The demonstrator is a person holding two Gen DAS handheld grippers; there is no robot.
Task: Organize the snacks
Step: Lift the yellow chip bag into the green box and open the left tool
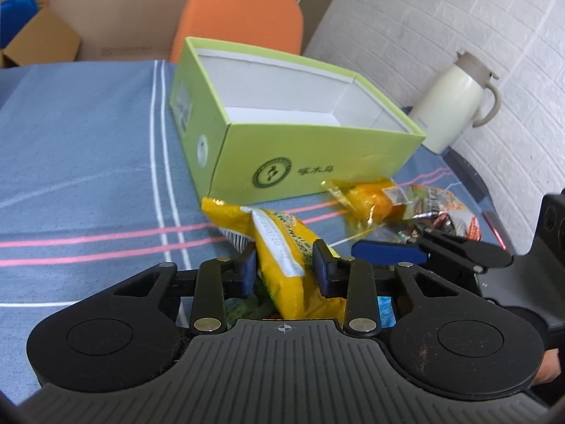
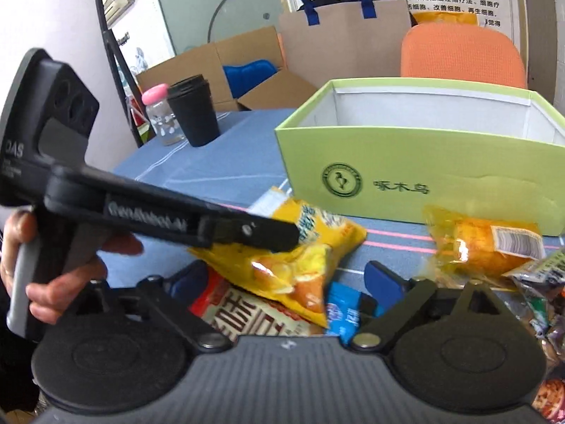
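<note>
Green box (image 1: 310,148) behind snacks, thermos (image 1: 455,102) beside

Snack packets (image 1: 282,247) before open box (image 1: 317,141); jug (image 1: 455,102) behind, probably on table.

"啄木鸟" on green box (image 2: 416,183)

A cream jug (image 1: 455,100) stands near an orange chair (image 1: 240,14).
</note>
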